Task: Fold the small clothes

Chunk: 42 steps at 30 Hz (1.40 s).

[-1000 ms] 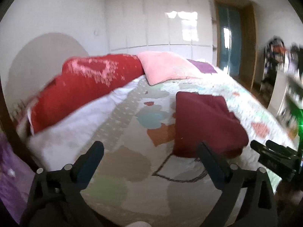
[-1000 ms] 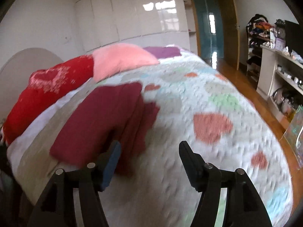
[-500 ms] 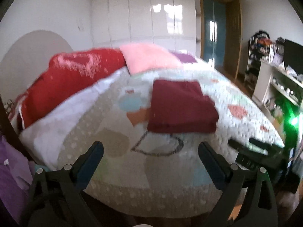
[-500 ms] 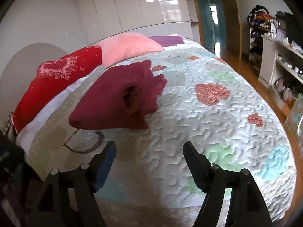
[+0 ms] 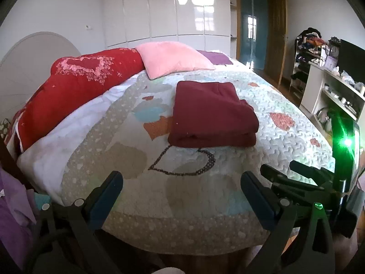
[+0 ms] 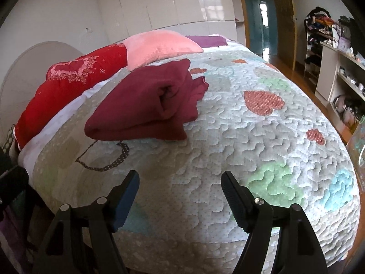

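Observation:
A dark red garment lies folded in a flat rectangle on the quilted bedspread. In the right wrist view the same garment shows its layered side. My left gripper is open and empty, held back over the near edge of the bed, well short of the garment. My right gripper is open and empty, also back at the near edge, with the garment ahead and to its left. The right gripper's body shows at the right of the left wrist view.
A red heart cushion and a pink pillow lie at the head of the bed. White shelves with clutter stand to the right. A wardrobe and a door are behind. Purple cloth hangs at the left.
Both grippers have drawn back from the folded garment toward the near edge of the bed. The garment stays folded on the quilt. Both stay open.

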Motion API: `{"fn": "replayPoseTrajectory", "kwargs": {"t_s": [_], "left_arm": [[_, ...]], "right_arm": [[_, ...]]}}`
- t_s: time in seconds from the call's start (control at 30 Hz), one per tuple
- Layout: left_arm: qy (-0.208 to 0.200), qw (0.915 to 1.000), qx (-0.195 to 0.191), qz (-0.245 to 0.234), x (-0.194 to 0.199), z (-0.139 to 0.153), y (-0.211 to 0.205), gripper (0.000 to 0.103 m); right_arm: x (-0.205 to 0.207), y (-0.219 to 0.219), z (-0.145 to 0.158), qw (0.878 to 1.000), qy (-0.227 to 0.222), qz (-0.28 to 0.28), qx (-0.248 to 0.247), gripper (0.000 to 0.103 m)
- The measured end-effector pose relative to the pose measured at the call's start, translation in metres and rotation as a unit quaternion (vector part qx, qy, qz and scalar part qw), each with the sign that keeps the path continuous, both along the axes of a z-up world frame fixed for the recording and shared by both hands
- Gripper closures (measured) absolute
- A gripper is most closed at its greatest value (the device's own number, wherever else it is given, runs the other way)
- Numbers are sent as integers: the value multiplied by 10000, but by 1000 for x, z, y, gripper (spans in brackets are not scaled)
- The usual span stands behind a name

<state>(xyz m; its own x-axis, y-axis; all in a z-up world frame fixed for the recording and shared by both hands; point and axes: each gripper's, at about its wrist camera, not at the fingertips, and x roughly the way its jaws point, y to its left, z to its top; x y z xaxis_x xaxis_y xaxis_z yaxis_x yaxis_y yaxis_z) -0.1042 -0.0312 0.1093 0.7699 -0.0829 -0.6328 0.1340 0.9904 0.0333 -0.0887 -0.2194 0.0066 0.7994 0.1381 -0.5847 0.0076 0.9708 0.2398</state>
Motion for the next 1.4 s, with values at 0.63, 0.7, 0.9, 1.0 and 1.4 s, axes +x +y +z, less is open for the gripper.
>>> {"fn": "replayPoseTrajectory", "kwargs": {"t_s": [0.63,0.7,0.9,1.0,1.4], "left_arm": [[326,9993,-158,-13,6,-11,1,0],[346,9993,-160,-19,6,-11,1,0],[445,9989,-163,-7,8,-15,1,0],[488,9987,-167,-4,9,-16,2,0],[983,9951,-94,100,21,-34,3,0]], "right_arm": [[2,7,-11,9997,255,46,-44,23],[3,7,-13,9995,295,69,-32,23],[4,8,-16,9993,362,83,-34,22],[6,7,-20,9989,456,52,1,22],[9,22,-34,9968,645,146,-457,9]]}}
